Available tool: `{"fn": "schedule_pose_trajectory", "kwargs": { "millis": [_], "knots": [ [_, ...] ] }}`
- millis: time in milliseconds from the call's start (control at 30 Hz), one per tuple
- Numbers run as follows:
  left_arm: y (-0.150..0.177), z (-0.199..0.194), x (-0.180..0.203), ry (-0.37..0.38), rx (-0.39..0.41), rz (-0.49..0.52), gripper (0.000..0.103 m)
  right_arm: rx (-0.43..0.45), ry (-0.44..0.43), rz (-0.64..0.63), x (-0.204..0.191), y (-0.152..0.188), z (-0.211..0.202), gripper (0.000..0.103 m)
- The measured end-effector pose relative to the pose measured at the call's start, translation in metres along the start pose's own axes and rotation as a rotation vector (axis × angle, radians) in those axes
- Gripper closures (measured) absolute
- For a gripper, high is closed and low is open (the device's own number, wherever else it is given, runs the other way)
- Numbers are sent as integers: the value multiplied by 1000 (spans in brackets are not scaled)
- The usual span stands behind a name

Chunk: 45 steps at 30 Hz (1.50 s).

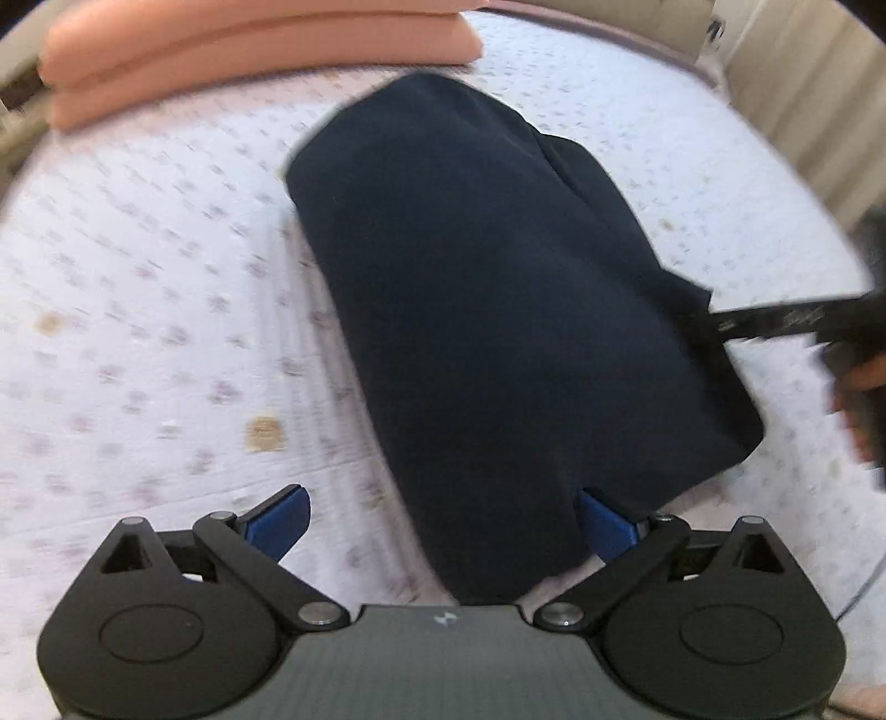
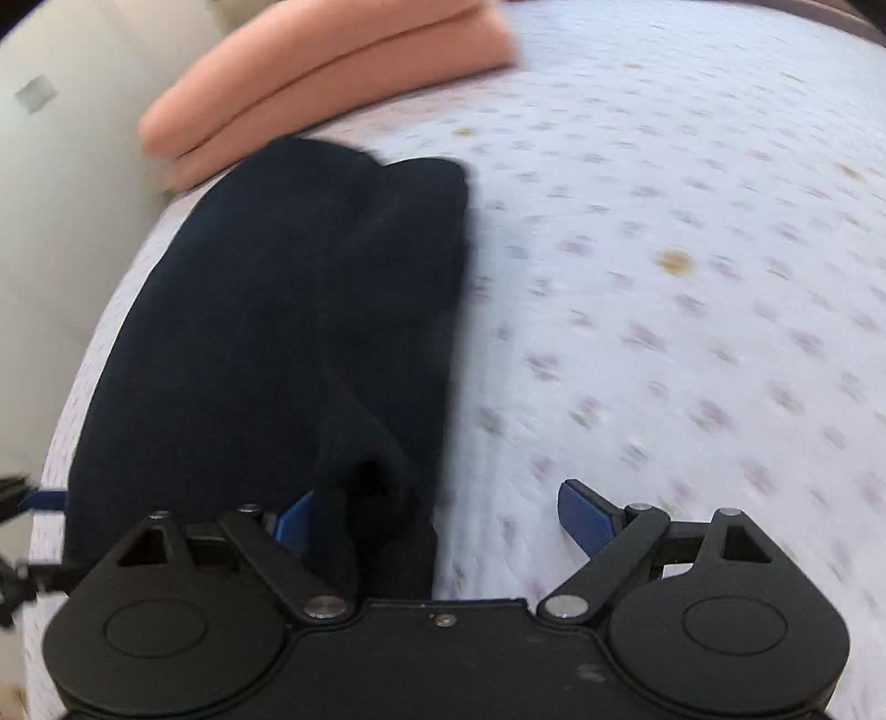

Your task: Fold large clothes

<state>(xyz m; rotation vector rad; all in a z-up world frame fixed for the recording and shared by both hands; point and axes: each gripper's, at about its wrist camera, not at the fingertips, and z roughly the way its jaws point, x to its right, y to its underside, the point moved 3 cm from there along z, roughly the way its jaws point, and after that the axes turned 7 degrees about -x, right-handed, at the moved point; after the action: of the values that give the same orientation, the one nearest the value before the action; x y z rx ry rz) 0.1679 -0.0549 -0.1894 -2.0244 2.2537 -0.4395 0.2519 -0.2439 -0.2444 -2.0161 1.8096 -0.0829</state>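
Note:
A dark navy garment (image 1: pixel 498 310) lies folded in a long band on the patterned bed sheet (image 1: pixel 138 277). My left gripper (image 1: pixel 443 520) is open, its blue fingers spread either side of the garment's near end, which lies between them. In the right wrist view the garment (image 2: pixel 288 332) fills the left half. My right gripper (image 2: pixel 437 515) is open, with the garment's near edge bunched against the left finger (image 2: pixel 296 518); the right finger (image 2: pixel 587 515) is over bare sheet. The right gripper also shows at the left wrist view's right edge (image 1: pixel 775 321), touching the garment's side.
A folded salmon-pink blanket (image 1: pixel 249 50) lies at the far end of the bed, also in the right wrist view (image 2: pixel 332 83). The white sheet (image 2: pixel 692 277) with small purple motifs and a few brown stains stretches to the right. A pale wall (image 2: pixel 55 194) runs along the left.

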Motion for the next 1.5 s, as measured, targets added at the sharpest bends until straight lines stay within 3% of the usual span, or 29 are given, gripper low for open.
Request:
{"fn": "schedule_pose_trajectory", "kwargs": {
  "millis": [67, 133, 200, 333, 500, 700, 867, 1500],
  "knots": [
    [7, -24, 5, -91, 25, 18, 1, 16, 28, 19, -12, 4, -34, 0],
    [7, -48, 12, -157, 63, 24, 0, 43, -17, 5, -29, 11, -68, 0],
    [6, -62, 13, -199, 79, 4, 0, 84, -48, -40, -51, 19, -96, 0],
    [8, -74, 11, -233, 79, -40, 0, 126, -3, -143, -91, 34, -128, 0],
    [24, -87, 18, -222, 85, -82, 0, 74, 113, -237, -106, 53, -108, 0],
    [38, -91, 22, -219, 90, -100, 0, -1, 117, -244, -115, 67, -87, 0],
    [39, -92, 22, -215, 101, -114, 0, -2, 150, -258, -117, 69, -84, 0],
    [39, -90, 26, -198, 93, -112, 0, -10, 130, -267, -117, 74, -83, 0]
  ]
}}
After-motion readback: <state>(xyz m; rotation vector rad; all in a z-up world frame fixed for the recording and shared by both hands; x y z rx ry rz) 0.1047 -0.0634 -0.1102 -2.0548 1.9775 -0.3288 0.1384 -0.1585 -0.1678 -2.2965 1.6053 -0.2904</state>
